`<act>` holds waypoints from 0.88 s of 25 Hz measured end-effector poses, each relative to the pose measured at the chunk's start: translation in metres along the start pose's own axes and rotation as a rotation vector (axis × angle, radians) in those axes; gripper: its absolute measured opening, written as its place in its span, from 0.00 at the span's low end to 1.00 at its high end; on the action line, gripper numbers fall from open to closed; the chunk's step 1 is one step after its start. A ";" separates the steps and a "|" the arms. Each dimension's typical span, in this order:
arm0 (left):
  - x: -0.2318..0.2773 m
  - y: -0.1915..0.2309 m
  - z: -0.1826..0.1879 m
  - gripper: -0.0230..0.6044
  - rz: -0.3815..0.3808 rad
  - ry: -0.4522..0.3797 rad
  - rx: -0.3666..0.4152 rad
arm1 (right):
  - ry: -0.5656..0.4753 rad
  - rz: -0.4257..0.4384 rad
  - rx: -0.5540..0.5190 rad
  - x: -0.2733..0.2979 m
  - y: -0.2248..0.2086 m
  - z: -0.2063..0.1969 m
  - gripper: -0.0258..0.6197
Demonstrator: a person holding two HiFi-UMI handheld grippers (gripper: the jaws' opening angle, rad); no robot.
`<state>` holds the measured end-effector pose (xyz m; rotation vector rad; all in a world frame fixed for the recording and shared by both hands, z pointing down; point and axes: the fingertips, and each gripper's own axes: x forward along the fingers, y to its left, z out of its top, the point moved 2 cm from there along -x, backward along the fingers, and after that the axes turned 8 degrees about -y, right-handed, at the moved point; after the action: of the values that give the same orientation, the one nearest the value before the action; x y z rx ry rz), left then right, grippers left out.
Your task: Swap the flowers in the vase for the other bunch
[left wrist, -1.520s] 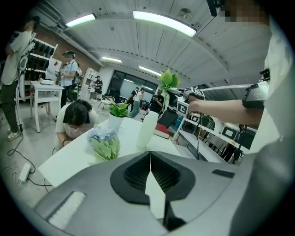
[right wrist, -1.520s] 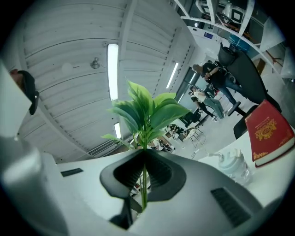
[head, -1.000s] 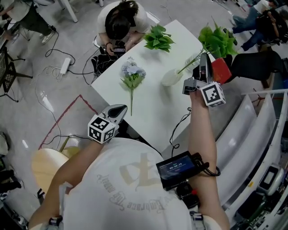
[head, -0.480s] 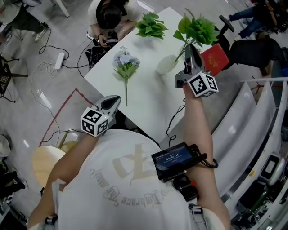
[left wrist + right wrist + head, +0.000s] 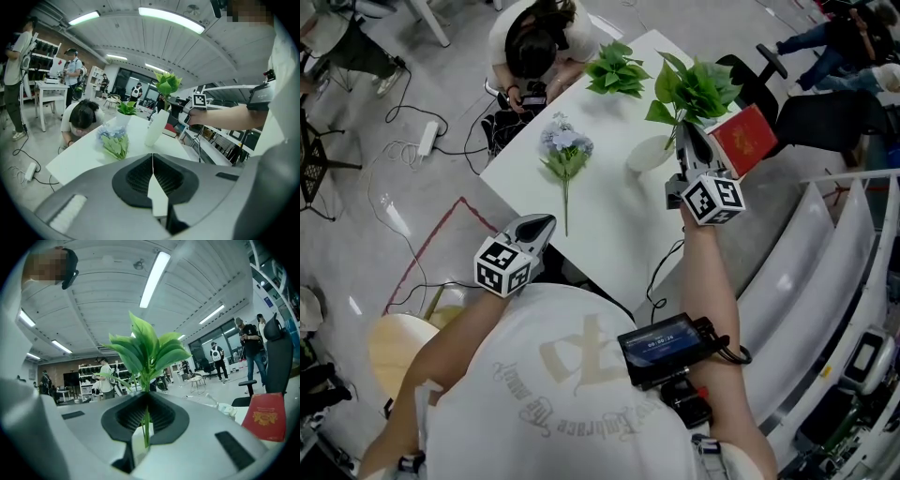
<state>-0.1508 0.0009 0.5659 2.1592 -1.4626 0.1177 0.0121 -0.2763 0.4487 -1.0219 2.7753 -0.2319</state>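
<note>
My right gripper (image 5: 685,133) is shut on the thin stem of a green leafy bunch (image 5: 694,87), which it holds upright. Its leaves rise above the jaws in the right gripper view (image 5: 148,350). Just left of it on the table stands the white vase (image 5: 648,155). In the left gripper view the stem of the green bunch (image 5: 168,84) runs down to the mouth of the vase (image 5: 155,127); whether it is inside I cannot tell. A blue-flowered bunch (image 5: 563,150) lies flat on the table. At the table's near edge my left gripper (image 5: 542,226) is shut and empty.
A small green potted plant (image 5: 616,68) stands at the far end of the white table (image 5: 609,225). A red booklet (image 5: 746,138) lies at the table's right edge. A person (image 5: 536,42) crouches at the far side, and cables trail on the floor.
My right gripper has sunk and moved left toward the vase, and the green bunch has swung from slanted to upright. The left gripper stayed put.
</note>
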 end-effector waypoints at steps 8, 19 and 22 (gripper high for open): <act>0.002 -0.001 -0.003 0.05 -0.006 0.004 0.006 | 0.069 0.016 -0.049 -0.006 0.010 -0.023 0.06; 0.003 -0.004 -0.003 0.05 -0.012 0.003 0.009 | 0.253 0.049 -0.226 -0.011 0.026 -0.055 0.06; 0.004 -0.006 -0.002 0.05 -0.015 0.003 0.011 | 0.291 0.042 -0.254 -0.013 0.026 -0.058 0.06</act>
<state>-0.1438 0.0006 0.5672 2.1772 -1.4468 0.1234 -0.0071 -0.2436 0.5010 -1.0574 3.1499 -0.0216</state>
